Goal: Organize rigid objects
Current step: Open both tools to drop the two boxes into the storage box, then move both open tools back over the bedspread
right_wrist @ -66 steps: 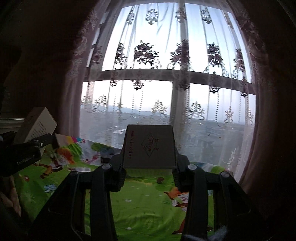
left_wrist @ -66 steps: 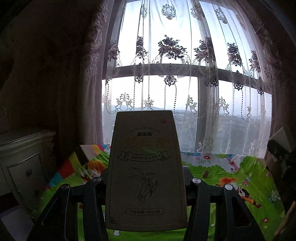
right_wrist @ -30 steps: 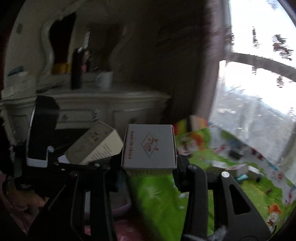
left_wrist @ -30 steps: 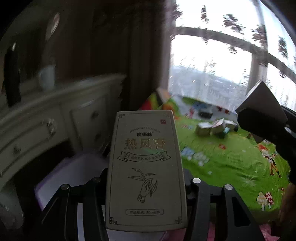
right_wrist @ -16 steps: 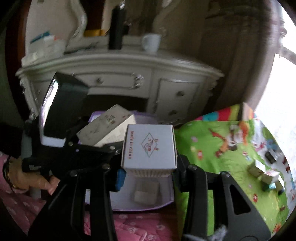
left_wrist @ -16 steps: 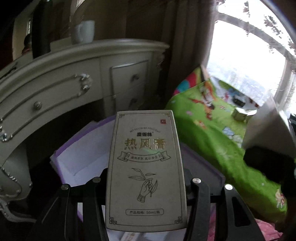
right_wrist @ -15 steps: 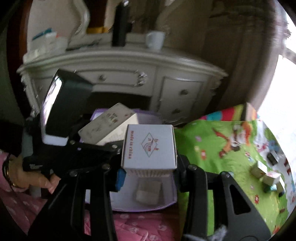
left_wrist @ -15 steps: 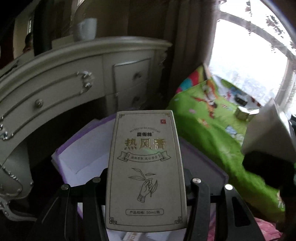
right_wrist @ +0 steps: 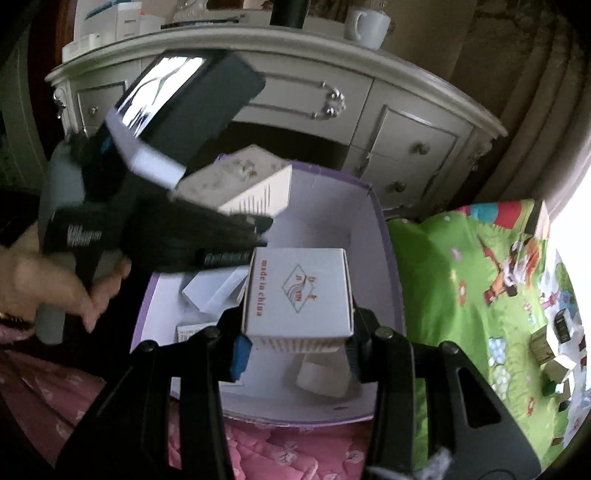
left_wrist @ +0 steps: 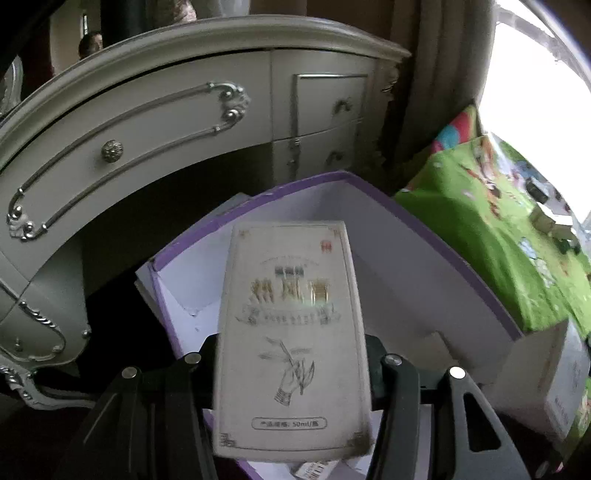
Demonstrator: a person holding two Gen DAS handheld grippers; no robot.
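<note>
- Right wrist view: the right gripper (right_wrist: pixel 297 332) grips a small white box (right_wrist: pixel 298 293) over the purple bin (right_wrist: pixel 384 240), mid frame.
- The left gripper (left_wrist: pixel 291 363) grips a tall box (left_wrist: pixel 291 332) over it too.
- A few boxes (right_wrist: pixel 214 291) lie inside; more boxes (right_wrist: pixel 554 343) wait on the green mat (right_wrist: pixel 443 280), far right.

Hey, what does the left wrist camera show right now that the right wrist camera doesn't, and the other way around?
Only the left wrist view shows the front of the tall tan carton, with its hand drawing, clamped in the left tongs. Only the right wrist view shows the mug on the dresser, the pink quilt and loose small boxes inside the purple bin. Both show the purple bin, the white dresser and the green mat.
</note>
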